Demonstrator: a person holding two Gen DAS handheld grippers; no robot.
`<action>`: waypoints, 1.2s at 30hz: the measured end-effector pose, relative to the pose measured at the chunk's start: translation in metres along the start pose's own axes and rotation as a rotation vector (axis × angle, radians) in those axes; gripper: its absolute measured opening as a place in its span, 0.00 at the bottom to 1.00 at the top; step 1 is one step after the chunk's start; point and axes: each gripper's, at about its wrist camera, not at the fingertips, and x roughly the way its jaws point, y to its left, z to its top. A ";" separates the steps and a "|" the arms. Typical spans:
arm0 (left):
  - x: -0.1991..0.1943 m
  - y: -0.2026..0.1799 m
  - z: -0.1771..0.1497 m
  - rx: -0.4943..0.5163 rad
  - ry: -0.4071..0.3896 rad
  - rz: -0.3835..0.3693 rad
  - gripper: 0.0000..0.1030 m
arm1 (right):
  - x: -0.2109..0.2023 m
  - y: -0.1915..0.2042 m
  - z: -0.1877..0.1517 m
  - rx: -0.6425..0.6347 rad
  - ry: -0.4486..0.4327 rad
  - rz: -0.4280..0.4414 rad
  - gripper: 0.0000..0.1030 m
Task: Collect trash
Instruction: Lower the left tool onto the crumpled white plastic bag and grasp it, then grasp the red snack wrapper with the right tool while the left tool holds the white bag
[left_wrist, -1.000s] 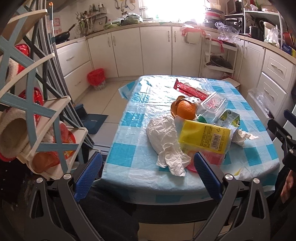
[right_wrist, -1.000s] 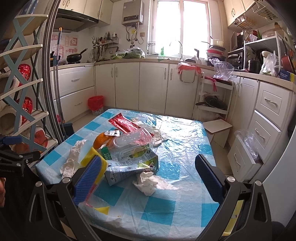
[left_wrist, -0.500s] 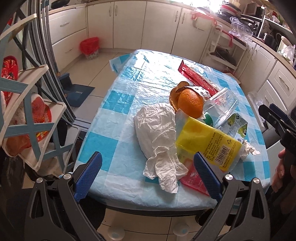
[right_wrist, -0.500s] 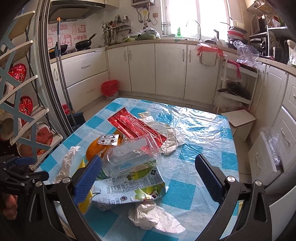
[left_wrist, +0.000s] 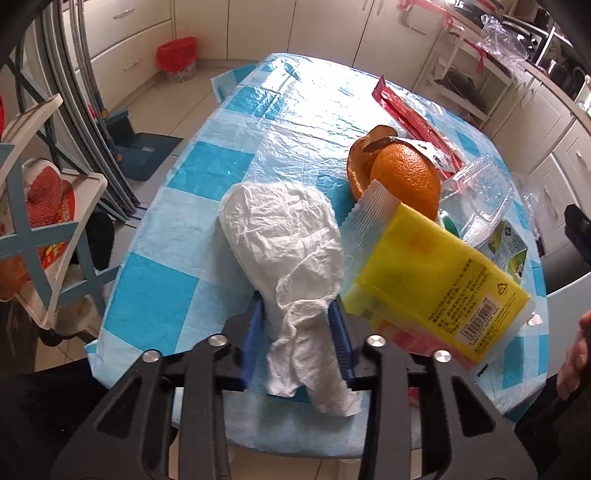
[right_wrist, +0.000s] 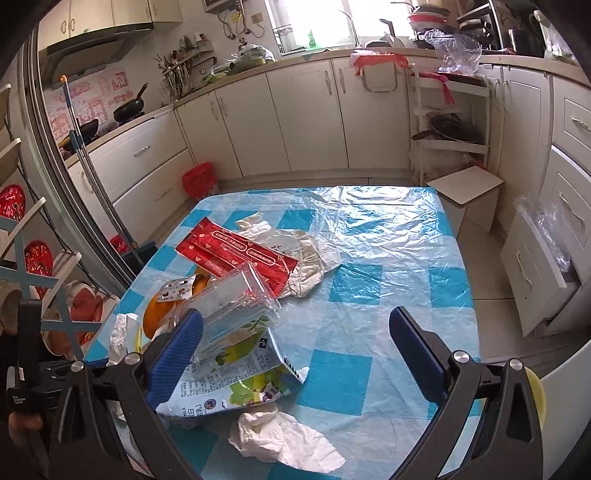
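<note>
The left gripper (left_wrist: 300, 341) has just been closing and now pinches the narrow, twisted tail of the crumpled white tissue paper (left_wrist: 284, 236). That tissue lies on the blue-and-white checked plastic table cover (left_wrist: 184, 162), just beside the yellow plastic wrapper (left_wrist: 436, 280), on the side away from the person's other hand.

Handling, as judged: the tissue is very light, soft and easily compressed. It should not slip from ribbed pads, but it tears if dragged. The gathered tail is the sound place to hold; the broad lobe would only spread.

The right gripper (right_wrist: 295, 336) stands spread wide with nothing pressed between its pads, above the flattened printed milk carton (right_wrist: 236, 373).

Containers: the clear plastic clamshell box (right_wrist: 236, 295) rests on the carton, touching the yellow wrapper's far edge region; its contents cannot be made out. The halved orange peel (left_wrist: 402, 177) sits behind the wrapper. A small red waste bin (left_wrist: 176, 57) stands on the floor well apart from the wrapper; its contents are hidden.
</note>
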 end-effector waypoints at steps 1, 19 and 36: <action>-0.002 0.002 0.000 -0.007 -0.003 -0.017 0.18 | -0.001 0.005 0.001 -0.023 -0.011 0.001 0.94; -0.019 0.030 0.017 -0.052 -0.091 -0.094 0.10 | 0.049 0.099 0.042 -0.369 0.064 0.137 0.94; -0.024 0.036 0.016 -0.058 -0.096 -0.138 0.10 | 0.203 0.148 0.070 -0.648 0.497 0.040 0.43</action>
